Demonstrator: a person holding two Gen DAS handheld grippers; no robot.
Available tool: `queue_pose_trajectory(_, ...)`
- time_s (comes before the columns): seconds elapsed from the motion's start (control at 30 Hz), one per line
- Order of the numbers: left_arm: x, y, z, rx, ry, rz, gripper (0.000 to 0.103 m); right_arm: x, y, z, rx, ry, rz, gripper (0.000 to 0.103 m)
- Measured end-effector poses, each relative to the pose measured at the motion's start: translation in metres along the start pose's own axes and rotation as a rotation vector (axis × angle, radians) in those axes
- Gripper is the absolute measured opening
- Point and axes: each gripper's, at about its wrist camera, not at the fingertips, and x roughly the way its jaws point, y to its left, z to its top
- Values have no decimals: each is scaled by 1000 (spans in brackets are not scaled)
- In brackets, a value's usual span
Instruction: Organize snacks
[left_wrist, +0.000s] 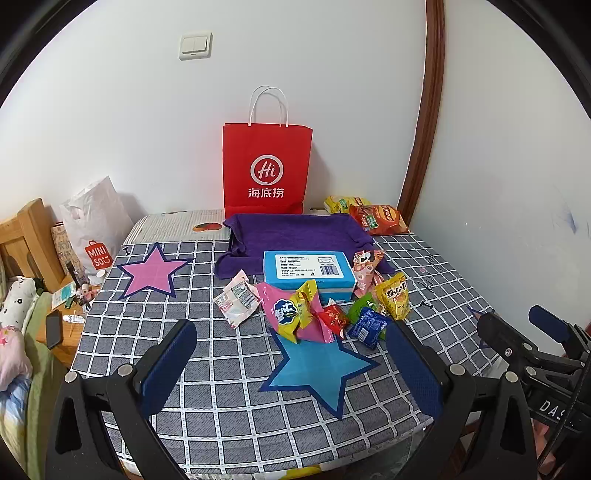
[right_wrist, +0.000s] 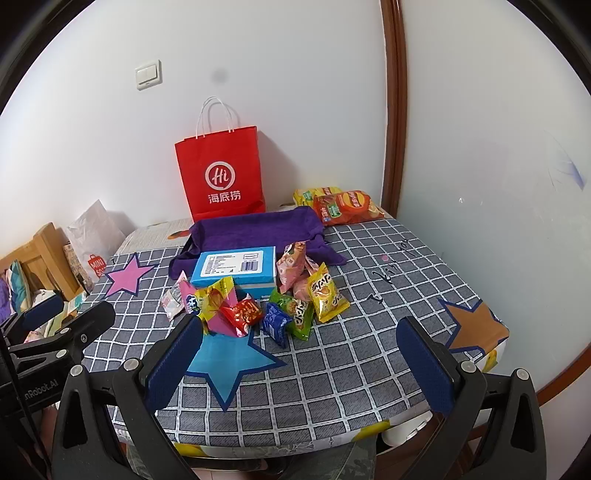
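Observation:
A heap of small snack packets (left_wrist: 325, 314) (right_wrist: 273, 310) lies mid-table in front of a blue box (left_wrist: 308, 273) (right_wrist: 236, 271). Behind the box is a tray lined with purple cloth (left_wrist: 295, 230) (right_wrist: 255, 229). Two chip bags (left_wrist: 376, 218) (right_wrist: 343, 206) lie at the far right. My left gripper (left_wrist: 291, 369) hovers open above the near table edge, short of the heap, holding nothing. My right gripper (right_wrist: 303, 362) is open too, empty, near the front edge over the blue star (right_wrist: 225, 362). The right gripper also shows in the left wrist view at the right edge (left_wrist: 517, 332).
A red paper bag (left_wrist: 266, 166) (right_wrist: 221, 173) stands against the back wall. The checked tablecloth (left_wrist: 221, 406) carries a pink star (left_wrist: 153, 271), a blue star (left_wrist: 317, 373) and an orange star (right_wrist: 476, 325). A wooden bedside stand with clutter (left_wrist: 62, 306) sits left of the table.

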Motion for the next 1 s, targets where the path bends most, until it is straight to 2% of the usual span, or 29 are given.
queue_pose_trajectory(0.63,4,-3,2,5,0,-9,102,-4,3,0,2,-18,13,103)
queue_pose_trajectory(0.83,17,5,1,0,15,-16,102,8,1,-1,5,-11,24,103)
queue_pose_trajectory(1.0,37,17,-4,-18,44,1,102,31,-9,-5,24,33,21,103)
